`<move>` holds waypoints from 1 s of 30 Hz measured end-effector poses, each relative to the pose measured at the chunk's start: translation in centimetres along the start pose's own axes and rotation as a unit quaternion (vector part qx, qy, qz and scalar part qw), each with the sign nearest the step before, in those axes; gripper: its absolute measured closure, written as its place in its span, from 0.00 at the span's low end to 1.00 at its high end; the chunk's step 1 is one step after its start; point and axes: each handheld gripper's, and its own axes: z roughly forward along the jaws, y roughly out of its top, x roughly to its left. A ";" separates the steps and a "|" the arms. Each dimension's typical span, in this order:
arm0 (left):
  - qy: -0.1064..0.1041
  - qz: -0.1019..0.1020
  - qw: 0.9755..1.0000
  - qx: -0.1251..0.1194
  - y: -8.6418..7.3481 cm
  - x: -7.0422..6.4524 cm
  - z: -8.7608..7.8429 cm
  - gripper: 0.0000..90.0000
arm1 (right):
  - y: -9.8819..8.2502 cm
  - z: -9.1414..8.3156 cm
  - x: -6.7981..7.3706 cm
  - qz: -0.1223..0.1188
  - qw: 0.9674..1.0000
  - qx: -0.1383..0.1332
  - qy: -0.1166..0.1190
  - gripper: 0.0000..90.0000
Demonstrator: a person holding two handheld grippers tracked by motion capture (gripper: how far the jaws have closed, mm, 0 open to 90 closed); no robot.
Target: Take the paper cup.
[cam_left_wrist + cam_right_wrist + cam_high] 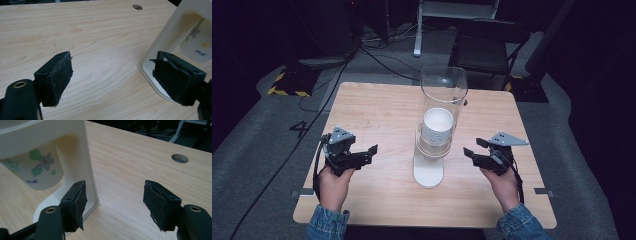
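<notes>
A cup dispenser stands mid-table: a clear tube (443,95) holding a stack of white paper cups (437,127) on a cream stand (428,172). My left gripper (368,156) rests left of it, a hand's width away, jaws open and bare. In the left gripper view my left gripper (112,75) points at bare wood, with the stand (165,37) and a flower-printed cup (200,45) at the right. My right gripper (474,148) sits right of the dispenser, open, nothing between its jaws. The right gripper view shows my right gripper (115,200) beside the stand (75,152) and the lowest cup (37,172).
The wooden table (377,110) has a round cable hole (465,102) behind the dispenser. A black chair (484,47) and a white frame (432,15) stand beyond the far edge. Cables (377,57) run over the grey floor at the left.
</notes>
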 end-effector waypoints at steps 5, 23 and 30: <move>-0.002 0.004 1.000 0.001 0.0 -0.2 0.1 0.18 | 0.1 1.1 1.3 -0.003 0.999 0.004 0.031 0.38; -0.002 0.014 1.000 0.013 -0.2 -0.2 0.5 0.18 | 0.4 3.7 5.5 -0.041 0.993 0.000 0.108 0.34; -0.004 0.014 1.000 0.015 -0.2 -0.2 0.5 0.18 | 0.4 4.7 6.5 -0.047 0.991 -0.013 0.125 0.33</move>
